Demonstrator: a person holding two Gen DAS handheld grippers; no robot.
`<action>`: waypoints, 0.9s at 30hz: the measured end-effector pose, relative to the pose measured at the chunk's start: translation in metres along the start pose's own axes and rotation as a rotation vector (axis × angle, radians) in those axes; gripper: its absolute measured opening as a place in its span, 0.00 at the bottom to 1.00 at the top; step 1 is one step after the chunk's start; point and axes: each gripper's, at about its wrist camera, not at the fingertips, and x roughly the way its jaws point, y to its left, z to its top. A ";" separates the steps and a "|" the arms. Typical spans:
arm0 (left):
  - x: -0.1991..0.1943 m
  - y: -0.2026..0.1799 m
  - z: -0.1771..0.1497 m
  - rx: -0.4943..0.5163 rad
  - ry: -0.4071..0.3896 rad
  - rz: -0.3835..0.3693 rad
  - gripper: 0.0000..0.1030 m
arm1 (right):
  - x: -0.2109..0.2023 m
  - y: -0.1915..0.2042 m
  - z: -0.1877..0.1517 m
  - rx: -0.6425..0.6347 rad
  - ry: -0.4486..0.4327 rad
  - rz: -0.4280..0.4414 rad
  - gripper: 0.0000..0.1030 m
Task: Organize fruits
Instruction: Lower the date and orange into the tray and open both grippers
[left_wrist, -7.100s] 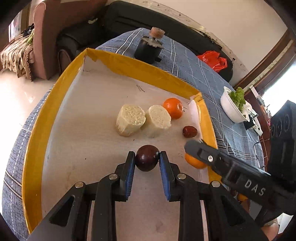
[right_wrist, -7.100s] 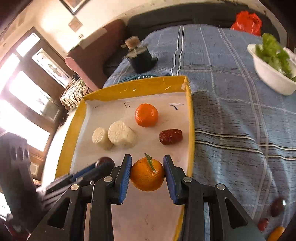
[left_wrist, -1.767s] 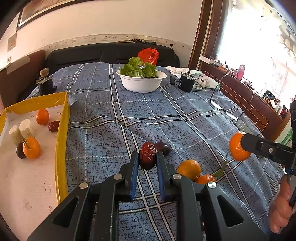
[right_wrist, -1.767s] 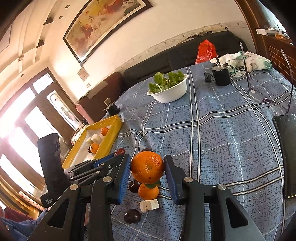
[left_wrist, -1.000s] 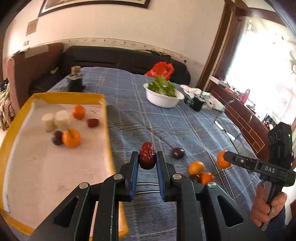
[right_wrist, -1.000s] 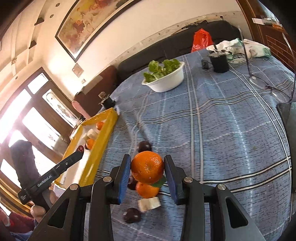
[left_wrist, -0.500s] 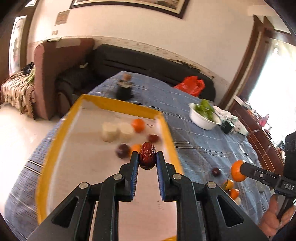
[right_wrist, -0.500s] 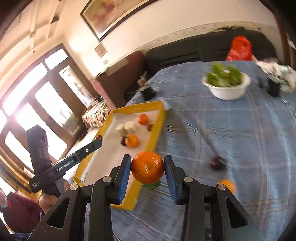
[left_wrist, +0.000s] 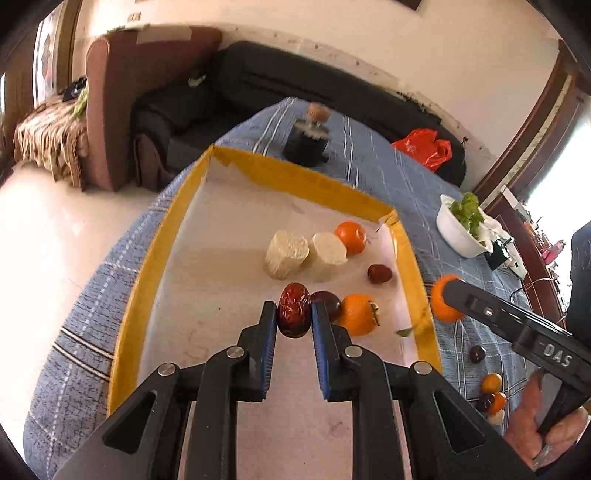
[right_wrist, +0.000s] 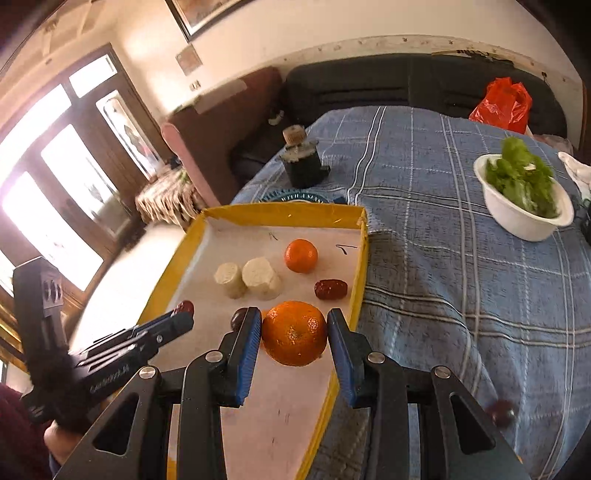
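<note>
We read just one clear mark: "DAS", in pale capitals on the black arm of the right gripper (left_wrist: 447, 299), seen from the left wrist. From the right wrist, the left gripper (right_wrist: 184, 310) carries white lettering we cannot make out, and a blue round item (right_wrist: 295, 196) behind the yellow tray (right_wrist: 364, 266) shows blurred white letters.
</note>
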 end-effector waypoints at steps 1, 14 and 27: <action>0.003 0.001 0.000 -0.003 0.008 -0.001 0.18 | 0.005 0.002 0.002 -0.005 0.008 -0.011 0.40; 0.027 0.001 0.002 -0.014 0.095 0.030 0.18 | 0.054 0.008 0.005 -0.035 0.069 -0.095 0.40; 0.027 0.000 0.003 -0.012 0.089 0.028 0.18 | 0.051 0.008 0.004 -0.031 0.063 -0.079 0.41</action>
